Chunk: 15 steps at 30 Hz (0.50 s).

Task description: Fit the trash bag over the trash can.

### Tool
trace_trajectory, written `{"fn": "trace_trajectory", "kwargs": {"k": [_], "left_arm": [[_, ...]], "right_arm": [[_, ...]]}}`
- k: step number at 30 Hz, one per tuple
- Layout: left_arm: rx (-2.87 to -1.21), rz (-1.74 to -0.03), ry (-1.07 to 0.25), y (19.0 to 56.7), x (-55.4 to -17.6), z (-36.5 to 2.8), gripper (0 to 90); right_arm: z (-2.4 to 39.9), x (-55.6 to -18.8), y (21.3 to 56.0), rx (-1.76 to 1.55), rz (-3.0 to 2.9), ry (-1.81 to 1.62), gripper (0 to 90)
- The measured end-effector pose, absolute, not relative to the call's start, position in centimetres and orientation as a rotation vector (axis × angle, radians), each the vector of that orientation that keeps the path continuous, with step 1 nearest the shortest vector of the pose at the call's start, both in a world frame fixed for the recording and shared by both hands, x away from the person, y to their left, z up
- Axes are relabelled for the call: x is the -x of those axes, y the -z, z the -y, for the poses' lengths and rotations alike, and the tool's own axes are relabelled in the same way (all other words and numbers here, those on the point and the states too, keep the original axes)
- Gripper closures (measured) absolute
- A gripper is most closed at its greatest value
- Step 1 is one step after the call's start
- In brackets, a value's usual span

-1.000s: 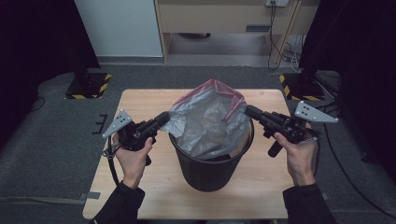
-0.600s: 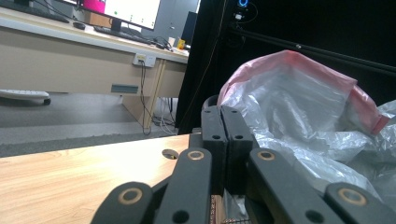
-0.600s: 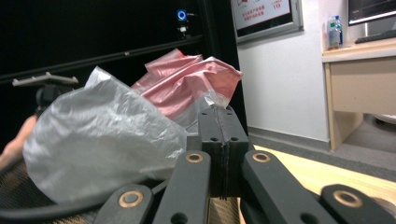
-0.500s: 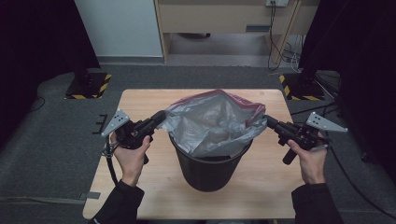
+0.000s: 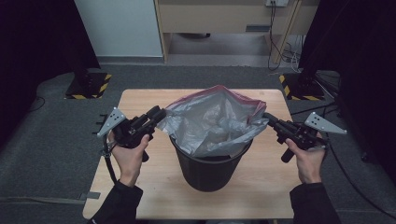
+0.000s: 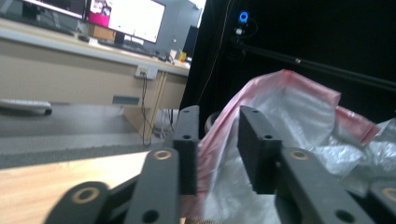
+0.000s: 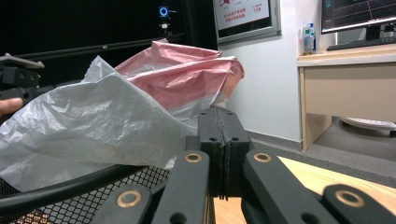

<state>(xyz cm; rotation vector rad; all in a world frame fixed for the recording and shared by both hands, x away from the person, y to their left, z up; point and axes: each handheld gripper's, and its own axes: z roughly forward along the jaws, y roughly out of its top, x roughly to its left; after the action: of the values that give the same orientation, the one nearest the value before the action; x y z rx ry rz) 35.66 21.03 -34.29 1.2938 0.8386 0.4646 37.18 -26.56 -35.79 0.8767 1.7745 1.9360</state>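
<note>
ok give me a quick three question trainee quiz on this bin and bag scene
1. True or false: the right gripper is shut on the bag.
2. Where does the bin stand? A on the table; B on the floor; C on a chair.
3. Fill in: the bag's top band is ___ in colour.

Key:
1. True; its jaws pinch the bag's edge.
2. A.
3. Red. The left gripper has just been opening, bag edge between its jaws.

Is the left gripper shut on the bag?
No, open. The left gripper jaws have just been opening; the bag edge lies between them, unpinched.
</note>
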Motion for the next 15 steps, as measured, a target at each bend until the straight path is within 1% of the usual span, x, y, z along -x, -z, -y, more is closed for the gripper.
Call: {"fn": "trace_trajectory", "kwargs": {"k": [5, 8, 11, 13, 15], "left_arm": [[-1.298, -0.797, -0.468, 33.3, -36.1, -20.8, 56.3], [-1.325, -0.785, -0.455, 32.7, -37.0, -20.4, 51.0], [-1.364, -0.799, -0.444, 32.6, -38.1, -19.9, 50.0], [-1.373, -0.796, -0.435, 32.7, -38.6, -19.7, 51.4], [-1.380, -0.800, -0.435, 32.8, -38.9, -19.5, 55.0]], "right_arm": [[26.5, -37.3, 35.8, -0.878, -1.778, -1.928, 89.2], [26.5, -37.4, 35.8, -0.878, -1.782, -1.924, 89.1], [26.5, -37.5, 35.9, -0.875, -1.785, -1.918, 88.9], [26.4, -37.6, 35.9, -0.875, -1.787, -1.916, 88.8], [26.4, -37.6, 36.0, -0.876, -1.787, -1.915, 88.7]]}}
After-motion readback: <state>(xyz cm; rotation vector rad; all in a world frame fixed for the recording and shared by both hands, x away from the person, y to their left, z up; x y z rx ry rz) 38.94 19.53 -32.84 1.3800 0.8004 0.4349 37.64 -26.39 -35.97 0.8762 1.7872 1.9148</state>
